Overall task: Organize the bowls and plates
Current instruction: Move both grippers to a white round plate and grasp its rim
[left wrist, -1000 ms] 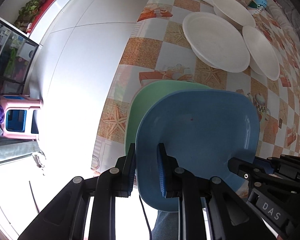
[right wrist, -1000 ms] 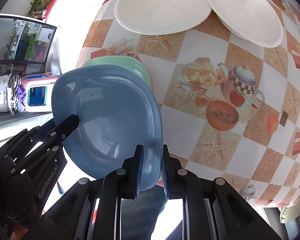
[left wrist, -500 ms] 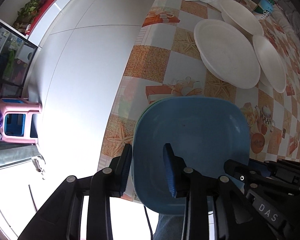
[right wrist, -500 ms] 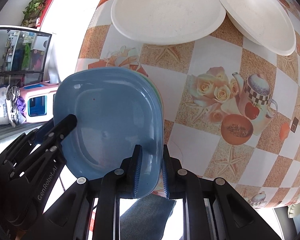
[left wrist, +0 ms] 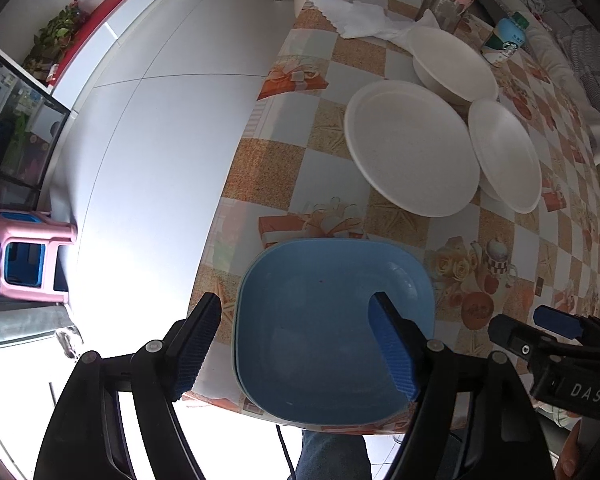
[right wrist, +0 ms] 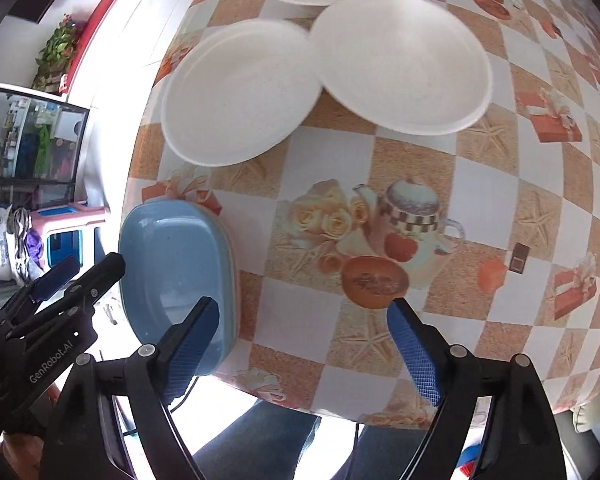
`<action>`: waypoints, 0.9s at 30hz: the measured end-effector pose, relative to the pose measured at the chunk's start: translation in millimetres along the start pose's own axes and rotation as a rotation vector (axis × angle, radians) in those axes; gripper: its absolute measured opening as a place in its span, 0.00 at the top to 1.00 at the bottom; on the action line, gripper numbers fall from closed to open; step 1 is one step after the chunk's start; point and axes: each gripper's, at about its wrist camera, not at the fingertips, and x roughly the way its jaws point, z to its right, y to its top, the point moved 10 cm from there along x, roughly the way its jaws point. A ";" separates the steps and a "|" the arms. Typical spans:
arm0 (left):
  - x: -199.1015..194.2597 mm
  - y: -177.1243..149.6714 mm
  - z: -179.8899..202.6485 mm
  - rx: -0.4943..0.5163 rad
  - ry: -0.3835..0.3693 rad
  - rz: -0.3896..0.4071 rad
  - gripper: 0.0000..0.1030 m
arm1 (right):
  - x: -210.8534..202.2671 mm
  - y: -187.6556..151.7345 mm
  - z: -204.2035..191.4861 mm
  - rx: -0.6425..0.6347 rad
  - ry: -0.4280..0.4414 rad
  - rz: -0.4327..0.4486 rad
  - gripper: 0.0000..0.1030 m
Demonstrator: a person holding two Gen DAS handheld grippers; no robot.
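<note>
Hidden beneath the blue plate
A pale green plate (left wrist: 236,320) shows only as an edge sliver under the square blue plastic plate (left wrist: 332,320).

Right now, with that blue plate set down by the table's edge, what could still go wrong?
The blue plate lies stacked near the table's near edge, and part of it seems to hang over, so a nudge might tip it off. The left gripper, jaws open, straddles its rim, so pulling back carelessly could drag it. The white plates overlap, so lifting one may disturb its neighbour.

left wrist: above table edge, facing down | right wrist: likewise | shared: blue plate (left wrist: 332,332) (right wrist: 176,276)
</note>
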 end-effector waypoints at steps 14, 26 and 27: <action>-31.7 54.5 95.8 0.165 -0.026 0.075 0.23 | -43.4 10.9 103.0 0.197 -0.033 0.059 0.15; -6.8 133.4 138.6 0.186 0.070 0.103 0.23 | -43.2 97.9 129.7 0.167 -0.025 0.077 0.15; -2.1 137.8 142.2 0.201 0.081 0.103 0.23 | -39.7 104.0 131.4 0.168 -0.022 0.074 0.15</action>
